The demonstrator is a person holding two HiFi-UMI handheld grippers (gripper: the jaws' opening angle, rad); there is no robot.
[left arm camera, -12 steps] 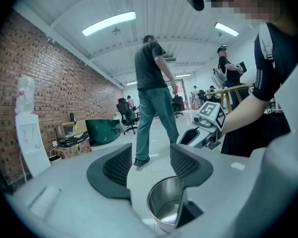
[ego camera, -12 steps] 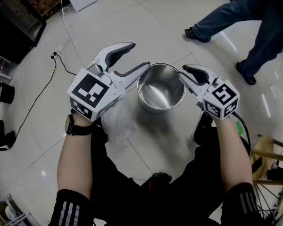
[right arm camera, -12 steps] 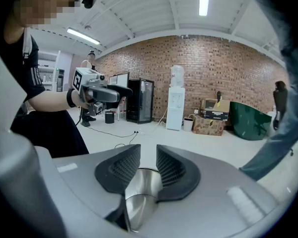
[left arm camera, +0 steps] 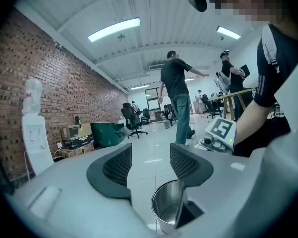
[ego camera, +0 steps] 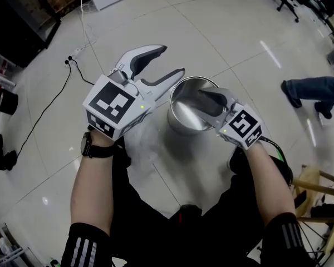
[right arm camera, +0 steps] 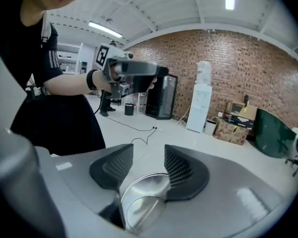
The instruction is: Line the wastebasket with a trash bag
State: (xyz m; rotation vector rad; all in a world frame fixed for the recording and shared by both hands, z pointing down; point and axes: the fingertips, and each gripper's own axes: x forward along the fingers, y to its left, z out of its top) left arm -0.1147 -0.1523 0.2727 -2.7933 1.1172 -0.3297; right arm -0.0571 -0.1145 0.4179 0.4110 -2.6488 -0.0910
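Note:
The steel wastebasket [ego camera: 185, 115] stands on the pale tiled floor in front of me, with no liner in it. In the head view my left gripper [ego camera: 171, 60] is open, held just left of the basket rim, with nothing between its fingers. In the left gripper view the left gripper [left arm camera: 150, 153] shows bare floor between its pads, and the wastebasket [left arm camera: 168, 209] sits low beside the right one. My right gripper [ego camera: 207, 100] reaches over the basket mouth from the right. Seen from its own camera, the right gripper [right arm camera: 148, 155] is open above the rim of the wastebasket [right arm camera: 141, 195]. I see no trash bag.
A cable with a power strip [ego camera: 72, 57] runs across the floor at the left, by a black cabinet [ego camera: 16, 15]. A person's feet [ego camera: 309, 90] are at the right, and a wooden frame [ego camera: 320, 177] is near my right arm. A walking person [left arm camera: 178, 98] shows beyond.
My right gripper has moved left, from beside the basket to over its mouth. The left gripper has shifted slightly up the picture. The person's legs at the right have moved further right.

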